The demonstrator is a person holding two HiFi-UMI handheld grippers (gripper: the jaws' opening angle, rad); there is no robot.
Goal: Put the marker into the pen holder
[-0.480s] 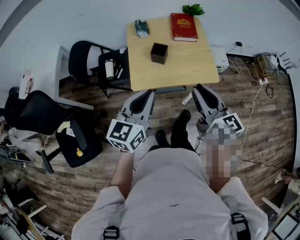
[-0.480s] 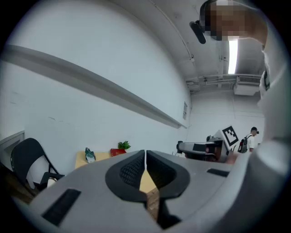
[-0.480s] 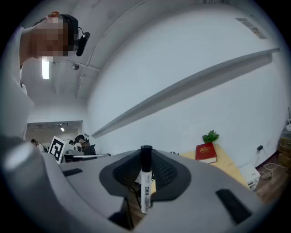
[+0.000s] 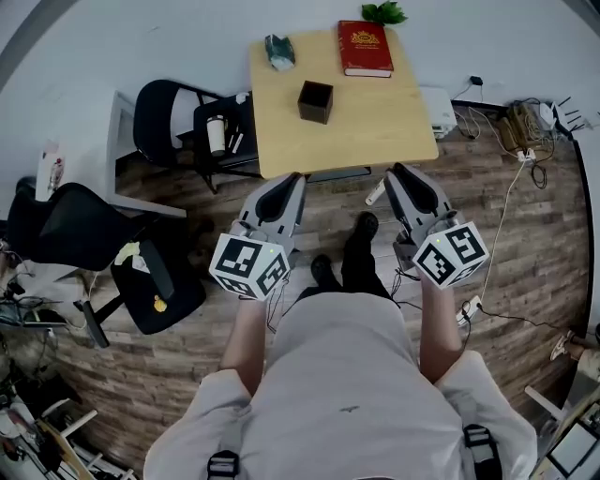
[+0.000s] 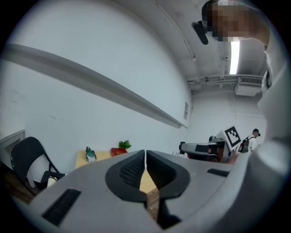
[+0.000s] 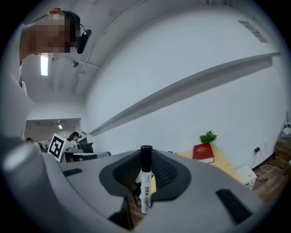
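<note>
Marker (image 6: 145,182): clamped upright between the fingers of the right gripper (image 4: 398,176), black cap above the fingers, white barrel running down in front of the gripper body. The print on the barrel is too small to read. In the head view the marker is hard to make out against the floor. It is well short of the pen holder (image 4: 317,101) and not over the bench (image 4: 375,127).

Pen holder: a dark, open-topped cube standing on the bench. Its inside is too dark to see into. Both gripper views hide it behind the gripper bodies.

Right gripper fingers: closed to a narrow gap that the marker barrel fills.

Left gripper (image 4: 289,178): fingers pressed together with only a hairline seam between them, nothing in them. It is held level with the right gripper, on the person's side of the pen holder, off the bench edge.

Surface: a light wooden bench top. Beyond the pen holder lies a red book (image 4: 366,49), with a green plant (image 4: 384,14) past it, cut off by the frame edge. A crumpled green-and-white item (image 4: 279,52), not identifiable, sits beyond and left of the pen holder.

Room: black chairs (image 4: 173,117) stand left of the pen holder, cables (image 4: 525,127) lie far right of it, on a wood-plank floor (image 4: 525,234) below a white wall.
</note>
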